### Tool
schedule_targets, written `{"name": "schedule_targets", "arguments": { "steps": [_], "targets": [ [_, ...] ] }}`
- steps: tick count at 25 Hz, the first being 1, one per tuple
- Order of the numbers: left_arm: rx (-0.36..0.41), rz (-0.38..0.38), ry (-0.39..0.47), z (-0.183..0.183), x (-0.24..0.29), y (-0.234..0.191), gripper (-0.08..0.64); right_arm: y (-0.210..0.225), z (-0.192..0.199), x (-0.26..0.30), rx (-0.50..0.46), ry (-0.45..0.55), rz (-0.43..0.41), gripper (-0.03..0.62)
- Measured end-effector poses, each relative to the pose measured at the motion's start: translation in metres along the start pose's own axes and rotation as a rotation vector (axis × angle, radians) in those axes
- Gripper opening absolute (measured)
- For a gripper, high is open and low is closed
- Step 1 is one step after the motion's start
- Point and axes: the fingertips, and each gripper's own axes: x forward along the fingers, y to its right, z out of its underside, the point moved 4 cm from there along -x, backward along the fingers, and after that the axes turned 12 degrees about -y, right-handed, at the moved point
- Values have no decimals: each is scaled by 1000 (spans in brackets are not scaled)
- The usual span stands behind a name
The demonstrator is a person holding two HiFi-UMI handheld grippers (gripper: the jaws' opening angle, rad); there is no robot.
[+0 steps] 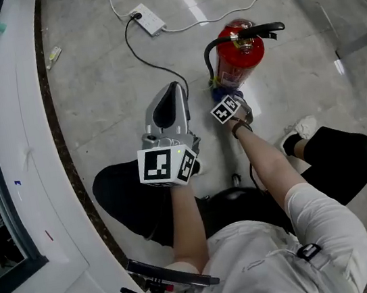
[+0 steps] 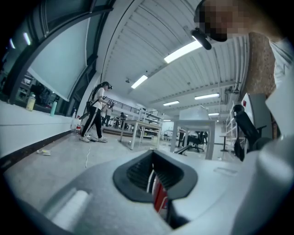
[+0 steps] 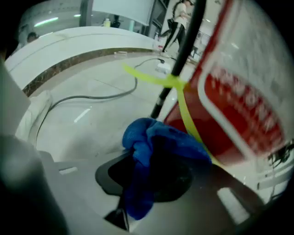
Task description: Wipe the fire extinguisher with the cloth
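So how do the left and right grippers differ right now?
The right gripper is shut on the blue cloth; the left gripper is shut on nothing. The right gripper is down by the base of the fire extinguisher; the left gripper sits apart from it. Both point toward it.

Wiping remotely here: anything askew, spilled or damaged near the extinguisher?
Nothing spilled or damaged. The fire extinguisher stands upright, the right gripper holding the blue cloth at its base. Only a black cable lies loose on the floor beside it.

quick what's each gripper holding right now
Left gripper: closed, holding nothing.
Right gripper: closed on the crumpled blue cloth, beside the red fire extinguisher.
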Motion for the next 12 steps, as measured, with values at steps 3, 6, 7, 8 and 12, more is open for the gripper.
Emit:
{"name": "schedule_targets", "arguments": {
  "steps": [3, 6, 7, 8, 12],
  "targets": [
    [4, 6, -18, 8, 4, 1, 2, 6, 6, 2, 69, 18, -87, 95],
    [11, 24, 4, 8, 5, 0, 2, 4, -8, -43, 113, 177, -145, 95],
    [13, 27, 12, 4, 5, 0, 0, 4, -16, -71, 124, 259, -149, 95],
    [17, 28, 19, 0, 4, 0, 0, 5, -23, -104, 133, 350, -145, 95],
    [20, 23, 51, -15, 3, -1, 0, 25, -41, -266, 171, 714, -44, 97]
  ]
}}
